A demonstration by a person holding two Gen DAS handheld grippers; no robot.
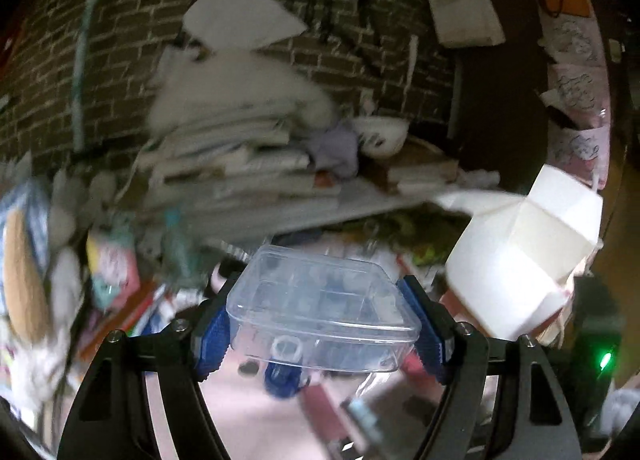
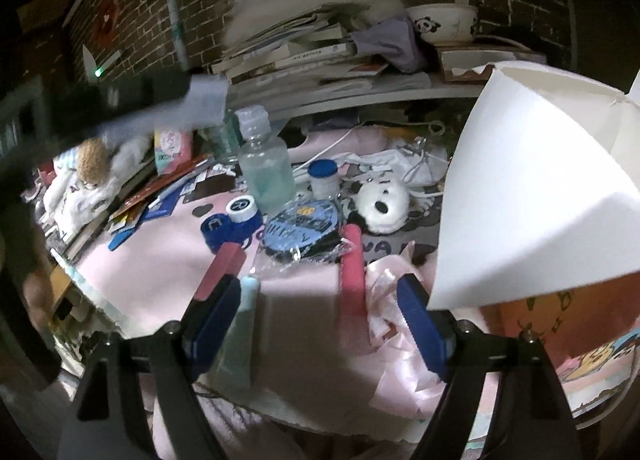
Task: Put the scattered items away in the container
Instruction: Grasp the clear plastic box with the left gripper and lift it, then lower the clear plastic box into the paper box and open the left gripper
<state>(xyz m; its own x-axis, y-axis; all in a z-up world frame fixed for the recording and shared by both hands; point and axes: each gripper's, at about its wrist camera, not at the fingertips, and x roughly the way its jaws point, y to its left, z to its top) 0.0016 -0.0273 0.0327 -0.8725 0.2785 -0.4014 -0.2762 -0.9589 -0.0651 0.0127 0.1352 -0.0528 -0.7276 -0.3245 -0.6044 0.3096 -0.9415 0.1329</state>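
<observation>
My left gripper (image 1: 320, 316) is shut on a clear plastic compartment box (image 1: 316, 280), its blue pads (image 1: 214, 332) pressed on both short sides, held above the pink cloth. An open white cardboard box (image 1: 520, 260) stands to its right. My right gripper (image 2: 318, 292) is open over the pink cloth (image 2: 304, 332), gripping nothing. Ahead of it lie a teal tube (image 2: 244, 332), two pink sticks (image 2: 352, 272), a bagged blue patch (image 2: 304, 228), a blue and white lens case (image 2: 232, 220), a clear bottle (image 2: 266, 168), a blue-lidded jar (image 2: 323, 176) and a white plush (image 2: 382, 202). The white box (image 2: 532, 196) fills the right.
A shelf with stacked books (image 2: 304, 52) and a panda bowl (image 2: 444, 24) runs along the brick wall behind. Cards, packets and a plush toy (image 2: 92, 168) crowd the left side. A blurred dark shape (image 2: 120, 108) crosses the upper left of the right wrist view.
</observation>
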